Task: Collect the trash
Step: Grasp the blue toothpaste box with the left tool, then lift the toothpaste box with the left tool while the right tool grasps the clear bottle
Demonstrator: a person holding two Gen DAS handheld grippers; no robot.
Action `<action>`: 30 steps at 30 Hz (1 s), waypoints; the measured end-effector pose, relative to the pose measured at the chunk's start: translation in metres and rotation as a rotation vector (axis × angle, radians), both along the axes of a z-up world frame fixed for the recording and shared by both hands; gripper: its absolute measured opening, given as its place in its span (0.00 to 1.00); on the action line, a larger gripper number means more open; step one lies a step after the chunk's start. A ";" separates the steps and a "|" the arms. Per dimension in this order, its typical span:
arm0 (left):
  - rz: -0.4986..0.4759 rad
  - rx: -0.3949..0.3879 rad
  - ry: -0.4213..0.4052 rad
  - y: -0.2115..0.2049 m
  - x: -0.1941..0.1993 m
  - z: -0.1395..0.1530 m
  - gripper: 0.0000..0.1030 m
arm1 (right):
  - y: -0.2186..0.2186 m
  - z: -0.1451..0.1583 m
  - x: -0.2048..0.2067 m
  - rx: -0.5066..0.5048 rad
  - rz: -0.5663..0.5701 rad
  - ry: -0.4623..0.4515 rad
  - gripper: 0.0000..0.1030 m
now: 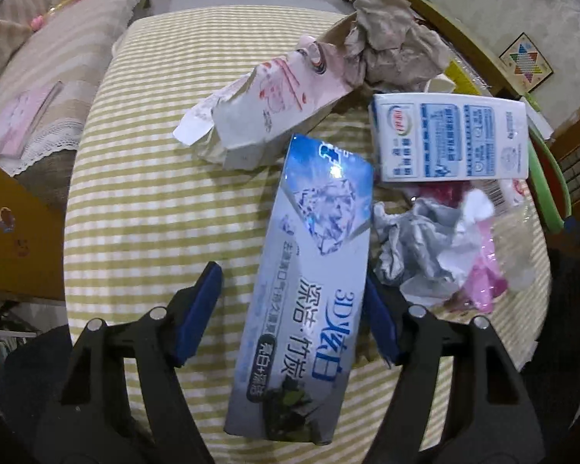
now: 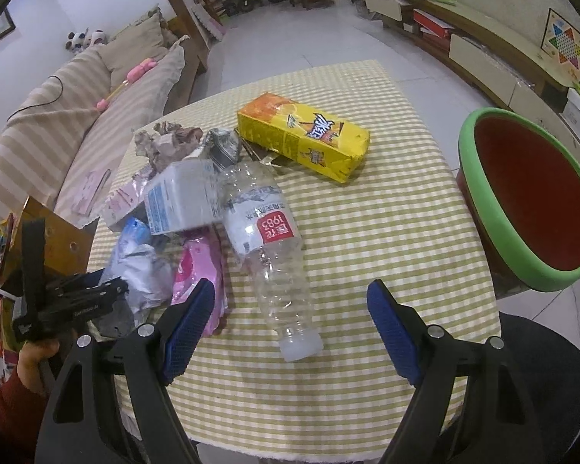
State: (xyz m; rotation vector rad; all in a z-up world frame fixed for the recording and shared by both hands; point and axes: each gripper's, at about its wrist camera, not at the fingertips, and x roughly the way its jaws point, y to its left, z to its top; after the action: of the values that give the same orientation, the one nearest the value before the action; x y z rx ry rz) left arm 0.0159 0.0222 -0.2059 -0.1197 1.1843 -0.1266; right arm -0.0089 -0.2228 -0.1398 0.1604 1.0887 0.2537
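Observation:
My left gripper (image 1: 292, 309) is open with a blue-and-silver toothpaste box (image 1: 305, 282) lying between its fingers on the striped tablecloth (image 1: 143, 208); the right pad touches the box edge, the left pad stands apart. Beyond it lie a pink-and-white torn carton (image 1: 266, 108), a white-and-blue milk carton (image 1: 450, 141), crumpled brown paper (image 1: 394, 46) and crumpled white and pink wrappers (image 1: 440, 255). My right gripper (image 2: 290, 321) is open and empty, with the cap end of a clear plastic bottle (image 2: 274, 247) between its fingers. A yellow juice carton (image 2: 305, 137) lies farther back.
A red bin with a green rim (image 2: 529, 201) stands just off the table's right edge. A striped sofa (image 2: 69, 127) runs along the left. A low cabinet (image 2: 483, 62) lines the right wall. The left gripper's body (image 2: 58, 305) shows at the right wrist view's left edge.

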 end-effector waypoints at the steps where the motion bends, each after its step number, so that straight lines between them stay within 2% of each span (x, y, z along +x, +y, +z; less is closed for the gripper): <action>1: 0.004 0.002 -0.001 0.000 0.001 0.001 0.66 | 0.001 -0.001 0.001 0.008 0.004 0.003 0.76; 5: -0.009 0.011 -0.018 -0.010 0.008 0.004 0.46 | 0.009 -0.005 0.004 0.001 0.031 -0.006 0.73; 9: 0.021 -0.026 -0.020 -0.006 0.006 0.008 0.45 | 0.019 -0.013 0.016 -0.033 0.074 -0.008 0.45; 11: 0.035 0.001 -0.020 -0.004 0.000 0.010 0.46 | 0.023 -0.020 0.025 -0.047 0.091 -0.001 0.42; 13: 0.042 0.027 -0.015 -0.003 -0.005 0.008 0.46 | 0.027 -0.024 0.034 -0.068 0.114 -0.002 0.42; 16: 0.054 0.014 -0.014 -0.002 -0.012 0.005 0.46 | 0.036 -0.029 0.047 -0.095 0.160 -0.018 0.43; 18: 0.051 0.026 -0.007 -0.002 -0.008 0.004 0.48 | 0.041 -0.031 0.053 -0.106 0.182 -0.022 0.54; 22: 0.036 0.052 -0.018 -0.011 -0.009 0.003 0.56 | 0.049 -0.040 0.063 -0.135 0.217 -0.006 0.63; 23: 0.033 0.051 -0.020 -0.013 -0.009 0.003 0.60 | 0.050 -0.043 0.064 -0.134 0.223 0.002 0.66; 24: 0.031 0.042 -0.022 -0.016 -0.009 0.003 0.66 | 0.050 -0.046 0.066 -0.131 0.225 0.011 0.66; 27: 0.022 0.053 -0.026 -0.025 -0.010 0.003 0.68 | 0.048 -0.055 0.067 -0.136 0.226 0.038 0.64; 28: 0.024 0.052 -0.025 -0.025 -0.010 0.003 0.68 | 0.045 -0.058 0.066 -0.125 0.226 0.048 0.58; 29: 0.027 0.046 -0.023 -0.025 -0.010 0.003 0.68 | 0.045 -0.059 0.066 -0.111 0.226 0.054 0.47; 30: 0.030 0.041 -0.022 -0.025 -0.010 0.003 0.68 | 0.042 -0.059 0.064 -0.105 0.216 0.051 0.47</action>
State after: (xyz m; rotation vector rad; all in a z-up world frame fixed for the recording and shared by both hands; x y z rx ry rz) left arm 0.0056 -0.0031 -0.2025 -0.1001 1.1621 -0.0774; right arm 0.0556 -0.1806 -0.1992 -0.0457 1.1684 0.3871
